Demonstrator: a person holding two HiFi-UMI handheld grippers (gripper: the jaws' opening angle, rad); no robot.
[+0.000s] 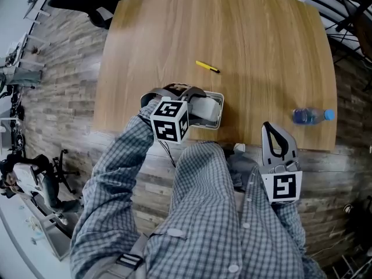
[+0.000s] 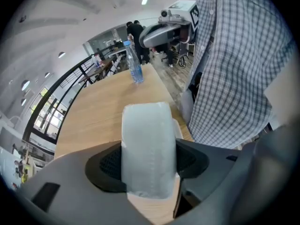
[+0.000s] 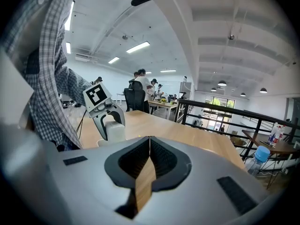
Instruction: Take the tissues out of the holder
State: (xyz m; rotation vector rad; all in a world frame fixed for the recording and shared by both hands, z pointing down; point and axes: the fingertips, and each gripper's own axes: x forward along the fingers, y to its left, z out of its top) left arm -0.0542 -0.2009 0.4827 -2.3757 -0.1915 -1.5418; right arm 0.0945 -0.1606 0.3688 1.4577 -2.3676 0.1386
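Note:
A white pack of tissues [image 2: 149, 139] stands upright between the jaws of my left gripper [image 2: 150, 172], which is shut on it. From the head view the left gripper [image 1: 180, 97] points steeply down near the table's front edge, and it holds the tissue pack [image 1: 202, 106] just over the small metal-rimmed holder [image 1: 218, 116]. In the right gripper view the tissue pack [image 3: 114, 130] sits low in the left gripper's fingers [image 3: 99, 121]. My right gripper [image 3: 149, 142] is shut with nothing in it. It hovers at the front edge, right gripper [image 1: 267, 128] well to the right of the holder.
A yellow pen [image 1: 207, 67] lies on the wooden table [image 1: 261, 45] beyond the holder. A water bottle [image 1: 311, 116] lies on its side at the right edge, bottle [image 2: 134, 64]. The person's checked sleeves fill the near side. Desks, chairs and people stand in the background.

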